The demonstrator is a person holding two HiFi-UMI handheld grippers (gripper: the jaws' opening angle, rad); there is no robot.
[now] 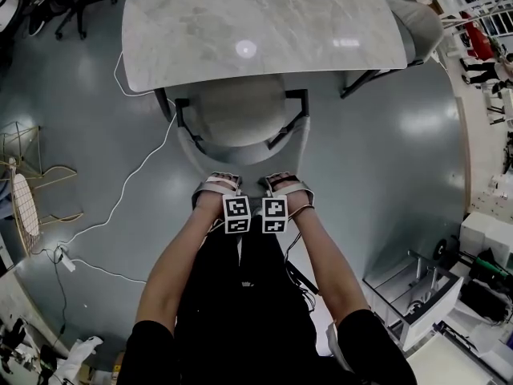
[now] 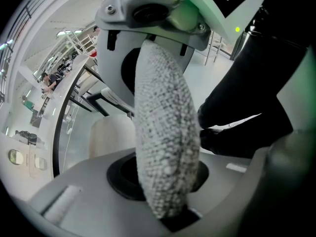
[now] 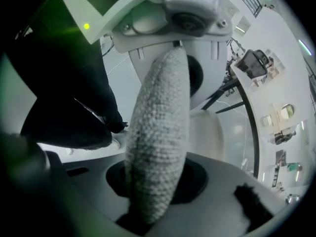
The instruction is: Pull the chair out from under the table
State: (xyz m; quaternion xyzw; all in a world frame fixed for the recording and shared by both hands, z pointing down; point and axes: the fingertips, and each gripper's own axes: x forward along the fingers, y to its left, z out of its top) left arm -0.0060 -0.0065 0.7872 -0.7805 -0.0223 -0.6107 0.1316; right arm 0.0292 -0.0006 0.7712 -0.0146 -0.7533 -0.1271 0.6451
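In the head view, the chair [image 1: 240, 119] is seen with the far part of its round cream seat tucked under the near edge of the marble tabletop [image 1: 264, 22], while its curved backrest [image 1: 244, 160] lies clear of that edge, on the person's side. The chair is judged to be moderately heavy and stiff in its dark frame, soft only in its padding. It is likely to slide rather than tip on the glossy floor [image 1: 385, 159] if it is drawn level. The top rim of the backrest is judged the best place to take hold, with one grip on each side of its middle. The left tool [image 1: 218, 184] and the right tool [image 1: 287, 184] are set there, close together and pointing steeply down. A white cable [image 1: 136, 175] lies on the floor just left of the chair and could be caught by a leg. In the left gripper view, the nubbly fabric rim of the backrest [image 2: 165, 147] runs between the jaws, which are narrowed onto it and hold it; the cushioning is expected to give a little under the pads. In the right gripper view, the same rim [image 3: 158, 142] is clamped likewise, with the jaws only slightly apart around the padding and the cream seat visible beyond.
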